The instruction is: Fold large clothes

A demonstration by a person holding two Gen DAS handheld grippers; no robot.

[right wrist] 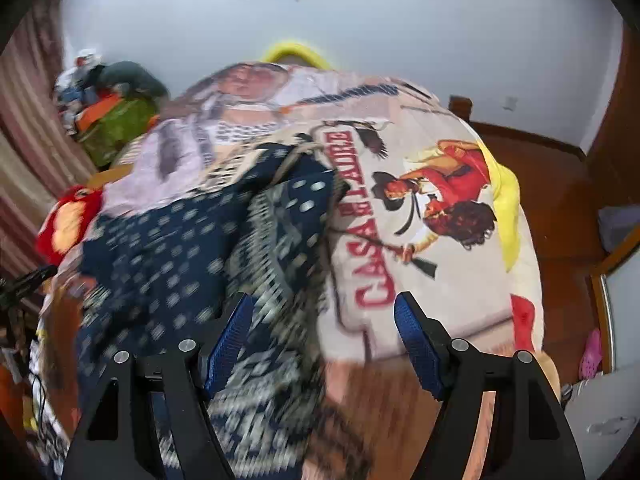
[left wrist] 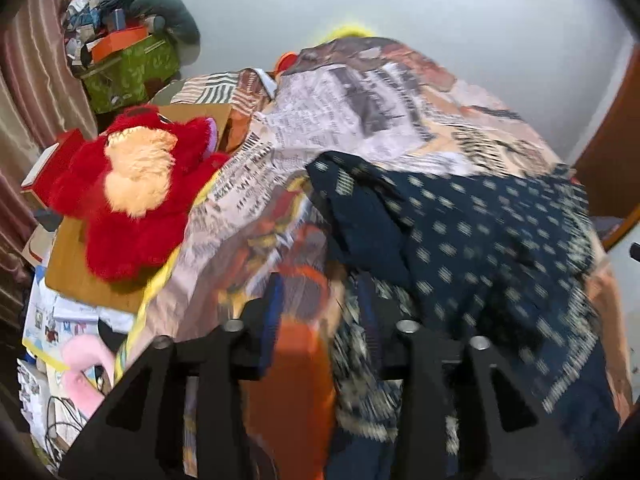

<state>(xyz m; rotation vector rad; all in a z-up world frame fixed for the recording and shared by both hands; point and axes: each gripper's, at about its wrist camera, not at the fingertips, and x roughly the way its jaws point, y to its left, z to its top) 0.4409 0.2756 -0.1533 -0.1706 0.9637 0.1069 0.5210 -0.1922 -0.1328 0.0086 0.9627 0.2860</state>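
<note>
A large navy garment with pale dots and patterned borders point(left wrist: 472, 248) lies crumpled on the printed bedspread point(left wrist: 360, 112). It also shows in the right wrist view point(right wrist: 192, 256), on the bed's left half. My left gripper point(left wrist: 320, 320) is open over the garment's near left edge, with blurred cloth lying between and under its fingers. My right gripper point(right wrist: 324, 320) is open above the garment's right border, its blue pads point(right wrist: 416, 344) wide apart. Both views are motion-blurred near the fingers.
A red plush toy point(left wrist: 136, 196) lies on a cardboard sheet left of the bed. A green box piled with clutter point(left wrist: 128, 68) stands by the curtain. Papers and cables lie on the floor at left. Wooden floor point(right wrist: 560, 184) and a door lie to the right.
</note>
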